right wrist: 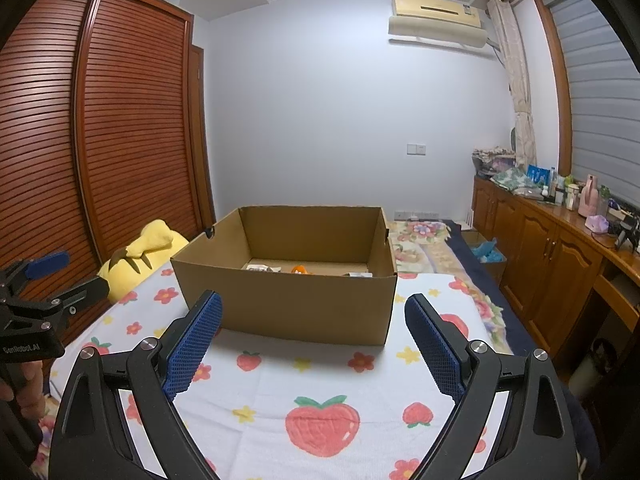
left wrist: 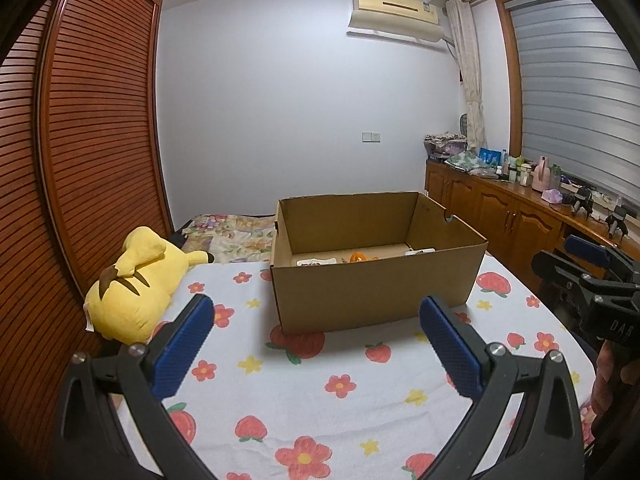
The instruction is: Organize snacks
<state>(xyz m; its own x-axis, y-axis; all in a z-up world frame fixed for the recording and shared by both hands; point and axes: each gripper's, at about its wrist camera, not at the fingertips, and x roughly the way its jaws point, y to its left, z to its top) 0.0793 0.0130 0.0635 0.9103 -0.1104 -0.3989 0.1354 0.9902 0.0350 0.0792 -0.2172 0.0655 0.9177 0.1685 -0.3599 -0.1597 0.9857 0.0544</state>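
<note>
Ahead of both pairs of blue, knurled rubber fingers, an open brown corrugated cardboard box [left wrist: 372, 296] is set on a white cloth printed with strawberries and flowers [right wrist: 320, 380]. Small snack packets [right wrist: 300, 269], one orange, are seen low inside it. Left gripper [left wrist: 316, 312] and right gripper [right wrist: 314, 312] are held spread wide, empty. Left of the fingers, a soft yellow plush toy [left wrist: 132, 284] is laid.
</note>
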